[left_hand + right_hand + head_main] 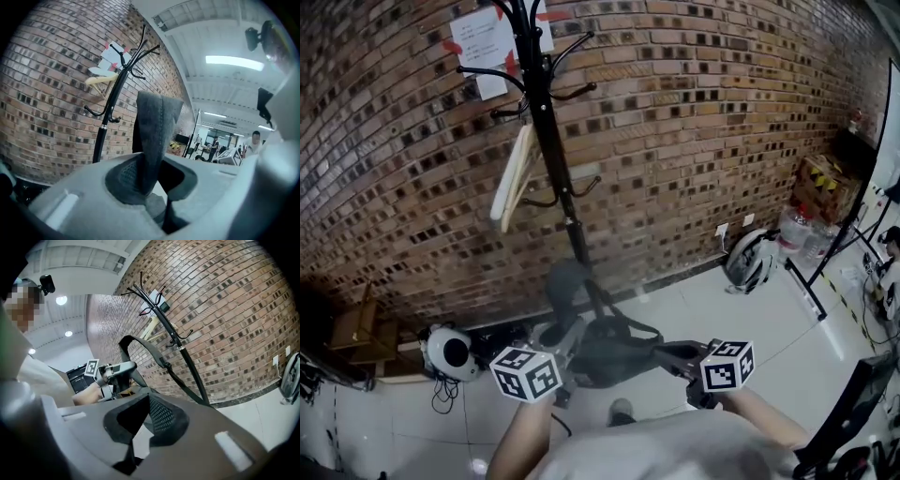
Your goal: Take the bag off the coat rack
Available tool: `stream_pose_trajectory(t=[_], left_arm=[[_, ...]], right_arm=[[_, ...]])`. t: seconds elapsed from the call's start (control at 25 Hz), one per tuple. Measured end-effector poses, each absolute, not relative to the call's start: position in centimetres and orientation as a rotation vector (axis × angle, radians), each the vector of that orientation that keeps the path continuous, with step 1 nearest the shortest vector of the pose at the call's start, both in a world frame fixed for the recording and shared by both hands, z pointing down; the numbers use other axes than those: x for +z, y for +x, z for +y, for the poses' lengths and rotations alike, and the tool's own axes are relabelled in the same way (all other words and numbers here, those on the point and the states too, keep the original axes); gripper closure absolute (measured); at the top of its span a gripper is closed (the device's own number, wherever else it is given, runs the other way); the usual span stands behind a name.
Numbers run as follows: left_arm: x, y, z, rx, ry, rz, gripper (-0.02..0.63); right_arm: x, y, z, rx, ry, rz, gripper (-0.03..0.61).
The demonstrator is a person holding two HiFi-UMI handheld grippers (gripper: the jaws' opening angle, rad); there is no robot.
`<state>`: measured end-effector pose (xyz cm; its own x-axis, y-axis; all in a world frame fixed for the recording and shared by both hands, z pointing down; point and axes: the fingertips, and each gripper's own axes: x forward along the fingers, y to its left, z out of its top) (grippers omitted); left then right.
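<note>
L gripper point(149, 186): bag strap point(157, 126) (off rack point(111, 108))

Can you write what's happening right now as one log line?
left gripper: shut on strap | right gripper: at bag, grip unclear | bag: off rack

The head view was taken from above, angled steeply down at the brick wall point(703, 141) and coat rack point(551, 141) a little way off. Each gripper view was aimed upward along its own jaws, from low down. Rack and wall were shared by all three; the left gripper point(131, 366) was also caught in the right gripper view.
</note>
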<state>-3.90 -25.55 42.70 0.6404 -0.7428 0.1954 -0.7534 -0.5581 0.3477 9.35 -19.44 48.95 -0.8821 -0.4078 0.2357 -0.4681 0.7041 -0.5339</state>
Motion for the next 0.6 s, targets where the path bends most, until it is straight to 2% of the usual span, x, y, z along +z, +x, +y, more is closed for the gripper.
stream_pose_trajectory(t=[0.6], left_arm=[[44.4,-1.1,-3.7,0.131,2.411,-1.103,0.565]], right_arm=[[46.4,10.0,-5.1,0.893,0.732,-2.898,0.580]])
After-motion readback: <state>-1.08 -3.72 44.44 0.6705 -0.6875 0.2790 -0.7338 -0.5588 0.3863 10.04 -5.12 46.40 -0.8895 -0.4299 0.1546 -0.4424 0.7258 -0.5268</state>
